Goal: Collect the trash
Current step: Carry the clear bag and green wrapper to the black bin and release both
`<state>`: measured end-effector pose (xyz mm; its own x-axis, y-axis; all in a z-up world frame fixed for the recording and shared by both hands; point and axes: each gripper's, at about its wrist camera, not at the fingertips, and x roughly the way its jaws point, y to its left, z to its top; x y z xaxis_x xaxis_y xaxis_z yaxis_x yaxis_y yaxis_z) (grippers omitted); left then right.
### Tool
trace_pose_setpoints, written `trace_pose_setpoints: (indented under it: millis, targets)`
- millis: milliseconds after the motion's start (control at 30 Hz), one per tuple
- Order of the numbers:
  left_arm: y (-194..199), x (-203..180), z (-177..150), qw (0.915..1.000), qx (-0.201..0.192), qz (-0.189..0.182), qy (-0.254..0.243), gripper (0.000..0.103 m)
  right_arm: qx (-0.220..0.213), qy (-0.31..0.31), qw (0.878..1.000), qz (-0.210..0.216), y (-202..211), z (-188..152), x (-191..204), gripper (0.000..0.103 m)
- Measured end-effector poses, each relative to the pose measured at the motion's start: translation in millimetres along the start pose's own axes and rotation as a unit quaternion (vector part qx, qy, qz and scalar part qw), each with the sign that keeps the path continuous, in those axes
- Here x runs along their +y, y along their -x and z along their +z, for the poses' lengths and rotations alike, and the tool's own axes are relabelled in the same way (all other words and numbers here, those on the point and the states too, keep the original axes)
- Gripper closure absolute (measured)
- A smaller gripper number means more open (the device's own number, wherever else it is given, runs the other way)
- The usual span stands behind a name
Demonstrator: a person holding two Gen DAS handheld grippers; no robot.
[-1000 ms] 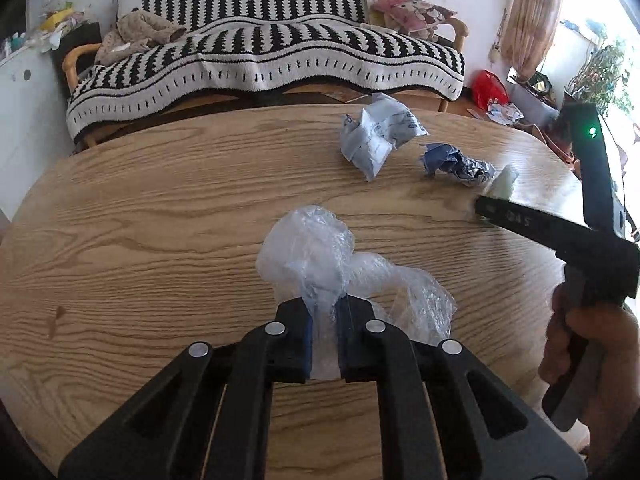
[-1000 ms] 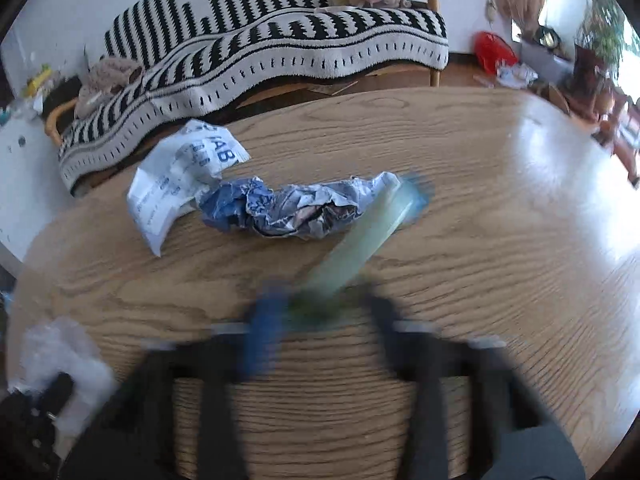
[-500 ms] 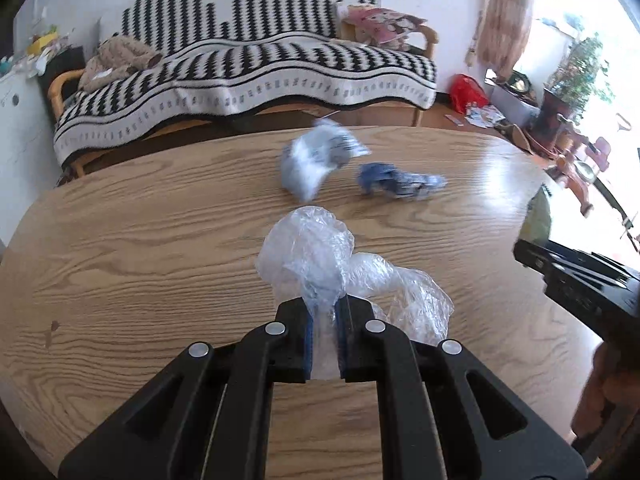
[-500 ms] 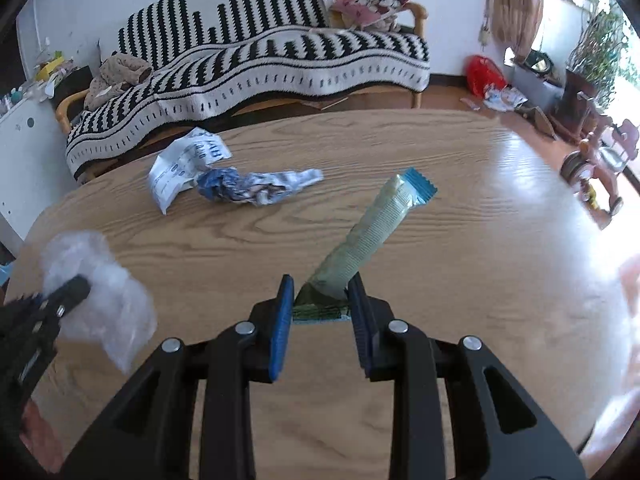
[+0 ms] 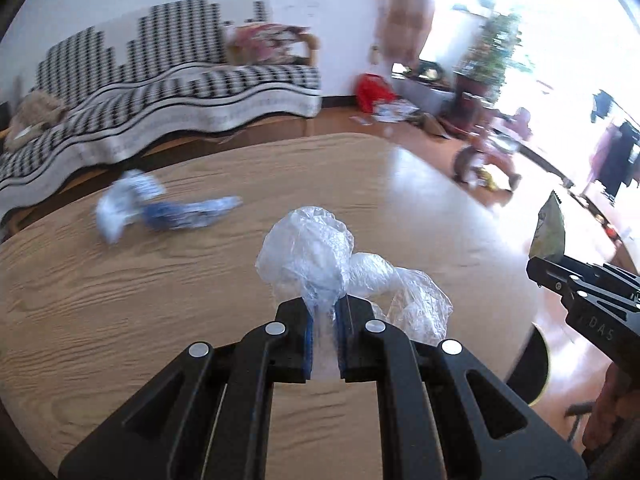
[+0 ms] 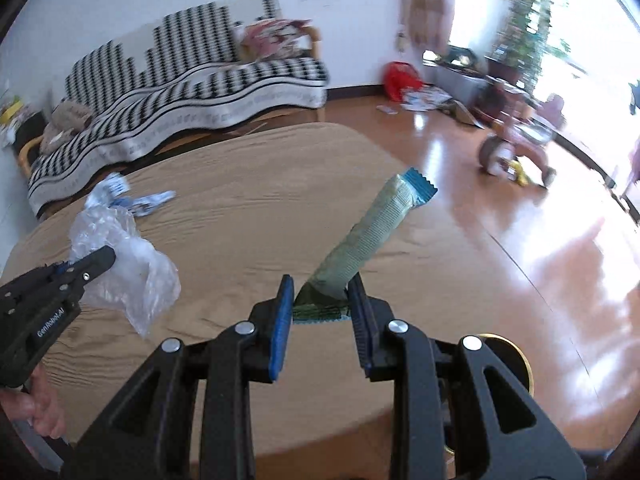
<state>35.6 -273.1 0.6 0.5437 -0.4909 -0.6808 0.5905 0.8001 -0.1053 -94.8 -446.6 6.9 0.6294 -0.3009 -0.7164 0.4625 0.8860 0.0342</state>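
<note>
Left gripper [image 5: 323, 330] pinches a crumpled clear plastic bag [image 5: 320, 256], its loose tail hanging to the right of the pads; that thin film could slide out. Beyond and left of it, two crumpled wrappers [image 5: 160, 210] lie uncollected on the counter [image 5: 120, 300]. Right gripper [image 6: 322, 308] clamps only the bottom edge of a green snack wrapper [image 6: 368, 236], which leans up and right, so it may twist free. No bin is clearly visible in either view.

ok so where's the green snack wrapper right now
The green snack wrapper is clamped in the right tongs, sticking up over the wooden table's right edge; the left tongs hold a clear plastic bag to its left.
</note>
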Motion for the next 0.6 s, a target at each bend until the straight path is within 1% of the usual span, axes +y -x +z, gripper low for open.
trace_pose_setpoints:
  millis: [133, 300, 400, 533, 600]
  targets:
    - [-12, -63, -6, 0.9984, 0.005, -0.046, -0.032, 0.095, -0.003, -0.049, 0.999, -0.024, 24, -19, -71, 0.075]
    - [-30, -144, -16, 0.9911, 0.015, -0.112, -0.071, 0.095, 0.000, -0.105, 0.993, -0.057, 44, -50, -147, 0.075]
    - [-38, -186, -26, 0.9846, 0.020, -0.146, -0.093, 0.095, 0.006, -0.137, 0.988, -0.077, 52, -69, -187, 0.075]
    - [-50, -231, -40, 0.9768, 0.034, -0.175, -0.119, 0.095, 0.015, -0.172, 0.980, -0.096, 59, -91, -230, 0.075]
    - [-58, -248, -46, 0.9736, 0.043, -0.186, -0.126, 0.095, 0.023, -0.185, 0.977, -0.100, 58, -101, -245, 0.075]
